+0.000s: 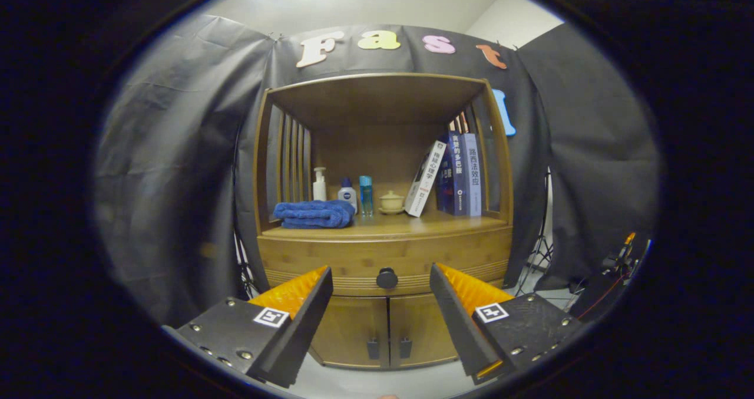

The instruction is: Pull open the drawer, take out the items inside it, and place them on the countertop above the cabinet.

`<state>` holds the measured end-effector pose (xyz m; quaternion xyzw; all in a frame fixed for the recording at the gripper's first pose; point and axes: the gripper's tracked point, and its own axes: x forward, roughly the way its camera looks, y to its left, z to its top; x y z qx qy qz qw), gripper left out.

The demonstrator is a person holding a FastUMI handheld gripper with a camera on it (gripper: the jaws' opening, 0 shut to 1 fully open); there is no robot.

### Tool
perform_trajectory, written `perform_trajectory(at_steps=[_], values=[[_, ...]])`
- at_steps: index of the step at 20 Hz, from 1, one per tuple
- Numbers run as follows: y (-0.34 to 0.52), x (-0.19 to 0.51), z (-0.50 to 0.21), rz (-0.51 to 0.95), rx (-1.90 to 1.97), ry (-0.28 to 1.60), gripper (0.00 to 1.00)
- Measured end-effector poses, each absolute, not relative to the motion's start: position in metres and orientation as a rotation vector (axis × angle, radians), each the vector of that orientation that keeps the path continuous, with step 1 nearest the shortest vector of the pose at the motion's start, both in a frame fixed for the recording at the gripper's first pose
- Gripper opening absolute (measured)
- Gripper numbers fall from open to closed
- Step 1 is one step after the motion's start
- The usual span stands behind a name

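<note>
Two fingers of the gripper [381,281] stand wide apart and hold nothing; the gap between them is free. Beyond them, and seen just between their tips, is the round dark knob [387,278] of the drawer [353,263], which is closed, so its contents cannot be seen. The fingers do not touch the knob or the drawer front. The drawer belongs to a wooden cabinet [262,169] that stands in front of the black cloth wall. Under the drawer are two cabinet doors [386,328], both closed, each with a small dark handle near the middle seam. Above the drawer is the surface [406,225] of the cabinet, with a wooden top over it and slatted sides. On this surface, at the left, lies a folded blue towel [315,214]. Behind it stand a white pump bottle [319,184], a small white bottle with a blue cap [347,194] and a slim blue bottle [366,194], close to each other. Near the middle is a small pale lidded cup [392,201] on a saucer. At the right stand several books [456,175]; the white one [425,178] leans against the blue ones. Far right of the cabinet, some dark equipment with cables [612,275] is near the floor.
</note>
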<state>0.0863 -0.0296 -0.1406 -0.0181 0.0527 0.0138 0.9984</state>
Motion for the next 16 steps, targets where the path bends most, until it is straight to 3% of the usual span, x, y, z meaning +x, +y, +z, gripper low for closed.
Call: perform_trajectory(at_steps=[7,12,16], values=[[-0.036,0.141,-0.232,0.0,-0.023,0.239,0.99],[-0.049,0.188,-0.225,-0.031,-0.014,0.207,0.99],[-0.048,0.216,-0.237,0.004,-0.047,0.229,0.87]])
